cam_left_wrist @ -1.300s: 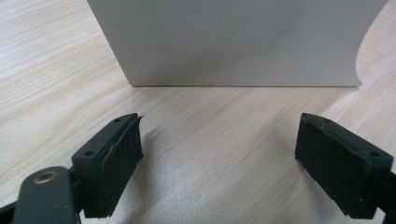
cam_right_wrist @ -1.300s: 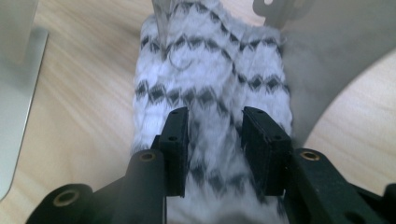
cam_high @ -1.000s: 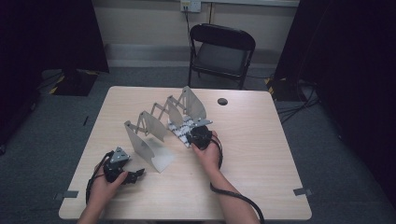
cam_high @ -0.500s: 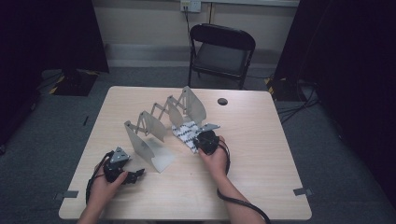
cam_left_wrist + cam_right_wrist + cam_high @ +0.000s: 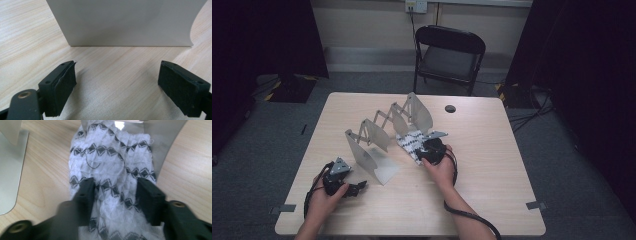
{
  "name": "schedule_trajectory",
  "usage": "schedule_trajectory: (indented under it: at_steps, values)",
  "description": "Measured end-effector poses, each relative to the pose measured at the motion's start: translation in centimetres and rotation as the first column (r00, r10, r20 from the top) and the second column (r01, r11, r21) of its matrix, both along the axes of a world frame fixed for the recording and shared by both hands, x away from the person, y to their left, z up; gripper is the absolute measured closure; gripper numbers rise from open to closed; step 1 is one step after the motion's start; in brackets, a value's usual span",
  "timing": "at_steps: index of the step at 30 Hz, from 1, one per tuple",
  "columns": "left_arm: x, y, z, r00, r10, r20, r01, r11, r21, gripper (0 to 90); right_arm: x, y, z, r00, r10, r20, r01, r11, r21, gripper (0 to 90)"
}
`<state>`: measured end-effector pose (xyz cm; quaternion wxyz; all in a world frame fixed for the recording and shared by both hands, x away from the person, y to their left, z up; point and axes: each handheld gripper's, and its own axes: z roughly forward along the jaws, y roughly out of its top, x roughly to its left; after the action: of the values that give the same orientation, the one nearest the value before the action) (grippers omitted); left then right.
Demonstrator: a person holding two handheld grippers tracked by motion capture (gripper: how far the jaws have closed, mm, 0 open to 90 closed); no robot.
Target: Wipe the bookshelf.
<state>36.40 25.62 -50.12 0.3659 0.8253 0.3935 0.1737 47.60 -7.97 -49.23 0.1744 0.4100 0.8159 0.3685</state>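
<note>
Hidden in the high view: the jaw tips of the right gripper, buried under its own black body and the hand behind it; likewise the near end of the white cloth with black diamond bands, covered by that gripper. Blurred in the right gripper view: the left jaw and the gripper body at 7 o'clock. Cut off there at 12 o'clock: the far end of the cloth, tucked against a metal panel whose top runs out of frame.

Right gripper: jaws part-way apart, just been opening, cloth bunched up between them; hard to say whether the pads press on the fabric or merely straddle it. Cloth lying on the wooden table near its middle, at the foot of the expanding metal rack, between its last two panels toward 1 o'clock.

Left gripper: jaws wide apart, bare table between them, facing a pale flat rack panel straight ahead at 12 o'clock, top cut off. In the high view, left gripper resting at 7 o'clock of the table, just short of the rack's nearest panel.

Around: black folding chair beyond the table at 12 o'clock; small dark round thing on the table at 1 o'clock, too small to identify.
</note>
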Motion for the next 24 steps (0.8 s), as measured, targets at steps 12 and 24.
schedule_trajectory:
  at_steps: [12,24]
  values:
    - [0.0,0.0,0.0,1.0000,-0.001,-0.002,0.001,1.0000,0.001,14.4,0.8,-0.8,0.5,0.9989,-0.034,-0.033,0.034,0.999,-0.014,79.1]
    - [0.0,0.0,0.0,1.0000,-0.002,-0.002,0.002,1.0000,0.001,14.4,1.0,-1.7,0.5,0.9973,-0.064,-0.036,0.064,0.998,0.000,79.7]
